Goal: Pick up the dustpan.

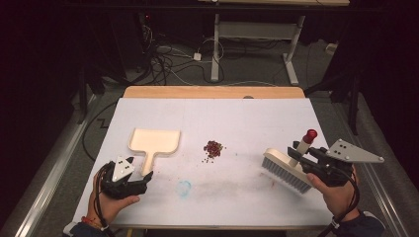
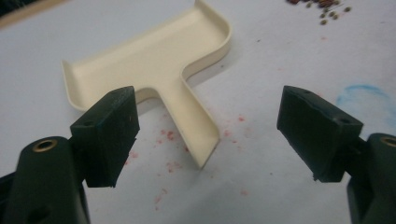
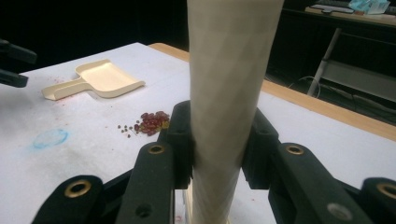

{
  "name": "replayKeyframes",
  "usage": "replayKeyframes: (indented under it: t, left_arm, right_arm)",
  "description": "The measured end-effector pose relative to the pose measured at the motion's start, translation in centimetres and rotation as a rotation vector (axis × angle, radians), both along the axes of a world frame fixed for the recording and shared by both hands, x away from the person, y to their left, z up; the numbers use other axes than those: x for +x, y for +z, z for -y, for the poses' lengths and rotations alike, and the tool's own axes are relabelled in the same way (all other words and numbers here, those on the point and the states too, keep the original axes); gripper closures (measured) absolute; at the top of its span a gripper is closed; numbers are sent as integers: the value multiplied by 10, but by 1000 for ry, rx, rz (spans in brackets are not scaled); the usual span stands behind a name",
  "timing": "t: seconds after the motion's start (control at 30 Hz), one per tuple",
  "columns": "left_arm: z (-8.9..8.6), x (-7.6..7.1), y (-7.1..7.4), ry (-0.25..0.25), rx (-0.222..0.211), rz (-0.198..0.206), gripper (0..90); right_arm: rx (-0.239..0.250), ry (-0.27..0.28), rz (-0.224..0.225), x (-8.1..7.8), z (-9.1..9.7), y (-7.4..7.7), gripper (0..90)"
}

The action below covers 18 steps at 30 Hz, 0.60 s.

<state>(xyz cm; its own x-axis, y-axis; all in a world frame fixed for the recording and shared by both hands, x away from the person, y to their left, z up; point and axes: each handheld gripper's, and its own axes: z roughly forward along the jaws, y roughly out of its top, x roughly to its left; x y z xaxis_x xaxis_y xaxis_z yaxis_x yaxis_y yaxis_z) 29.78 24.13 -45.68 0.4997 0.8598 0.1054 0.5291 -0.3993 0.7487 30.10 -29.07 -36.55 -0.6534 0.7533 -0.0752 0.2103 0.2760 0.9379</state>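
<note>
High view: my left gripper [image 1: 143, 181] sits just below the dustpan [image 1: 154, 140] handle; my right gripper [image 1: 302, 160] clamps the brush [image 1: 286, 168]. Left gripper view: my jaws stand wide, the handle end between them, untouched. Right gripper view: my jaws pinch the brush handle [image 3: 229, 93]; beans [image 3: 152, 122] lie beyond.

Brush handle [image 3: 229, 93] cut off top & bottom

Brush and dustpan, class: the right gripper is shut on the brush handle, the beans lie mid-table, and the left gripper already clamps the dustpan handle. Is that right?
Not quite. The left gripper is open; the left gripper view shows its jaws wide apart either side of the dustpan handle, not clamping it. The rest holds: the right gripper is shut on the brush handle, and the beans lie mid-table.
</note>
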Motion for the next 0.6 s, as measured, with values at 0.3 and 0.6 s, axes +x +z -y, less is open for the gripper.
replayKeyframes:
  t: [0.3, 0.6]
  left_arm:
    - [4, 51, -11, 101, 8, -220, 219]
    - [11, 75, -27, 140, -15, -298, 287]
  right_arm:
    - [-2, -15, 15, 0, 0, 2, 696]
    - [-3, -23, 22, -1, 0, 1, 695]
